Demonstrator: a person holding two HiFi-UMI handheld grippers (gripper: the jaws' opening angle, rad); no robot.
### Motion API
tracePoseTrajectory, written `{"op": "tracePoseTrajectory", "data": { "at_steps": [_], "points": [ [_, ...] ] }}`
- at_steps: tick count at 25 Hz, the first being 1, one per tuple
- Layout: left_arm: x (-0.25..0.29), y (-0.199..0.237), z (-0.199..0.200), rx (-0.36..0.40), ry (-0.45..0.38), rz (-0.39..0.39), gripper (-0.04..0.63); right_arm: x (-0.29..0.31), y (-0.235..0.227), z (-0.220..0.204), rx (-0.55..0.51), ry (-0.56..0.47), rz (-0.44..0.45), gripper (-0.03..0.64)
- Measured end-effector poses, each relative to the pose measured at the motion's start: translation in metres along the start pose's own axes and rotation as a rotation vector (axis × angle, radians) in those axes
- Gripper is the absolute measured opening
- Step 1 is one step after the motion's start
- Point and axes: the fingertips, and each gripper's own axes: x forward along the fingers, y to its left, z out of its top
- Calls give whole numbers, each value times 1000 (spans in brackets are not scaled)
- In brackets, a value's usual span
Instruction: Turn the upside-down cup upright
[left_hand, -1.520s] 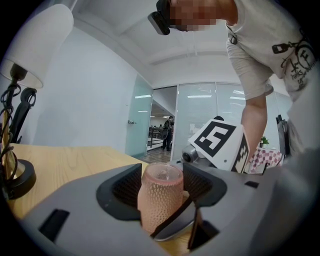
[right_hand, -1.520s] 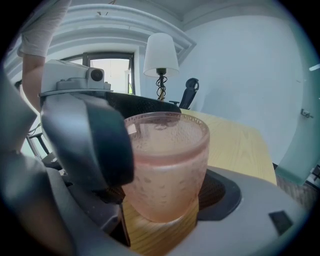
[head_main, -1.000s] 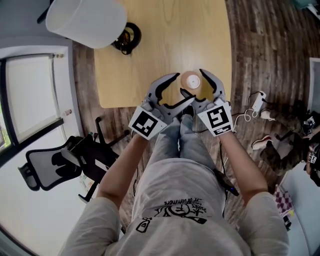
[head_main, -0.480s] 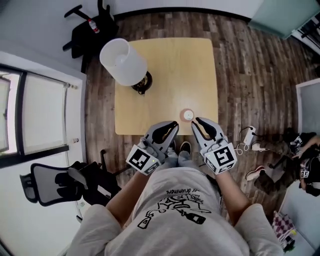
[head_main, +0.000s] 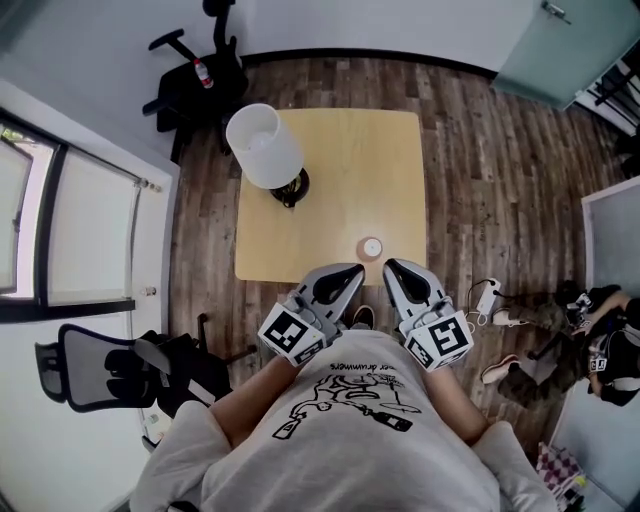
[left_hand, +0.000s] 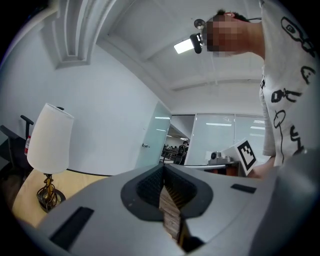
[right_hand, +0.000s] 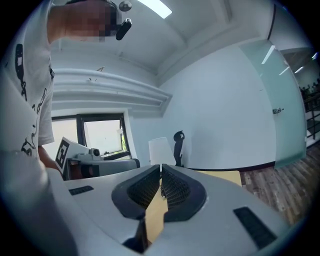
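Both sets of jaws have just been closing and now stand shut with nothing between them: in the left gripper view my left gripper shows its ribbed pads meeting at the tip, with only floor visible behind them; in the right gripper view my right gripper shows the same, with a sliver of table behind. The cup stands on the table near its front edge, just beyond the two jaw tips and between them in the head view, touching neither. It is well apart from the lamp at the far left corner. From this height the cup reads as a tan ring round a pale centre. I cannot settle whether that is an open mouth or a base, so upright or inverted stays undetermined. Judgement: no grip on the cup at present. If it is still inverted, the whole job remains: open, reach, grasp, turn over, set down. If upright, nothing is left.
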Motion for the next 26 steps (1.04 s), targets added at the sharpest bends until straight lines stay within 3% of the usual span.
{"op": "tracePoseTrajectory", "data": {
  "at_steps": [26],
  "points": [
    [4,-4,-10,-13,25,21,9,-7,11,-3,-10,4,-17,25]
  ]
}}
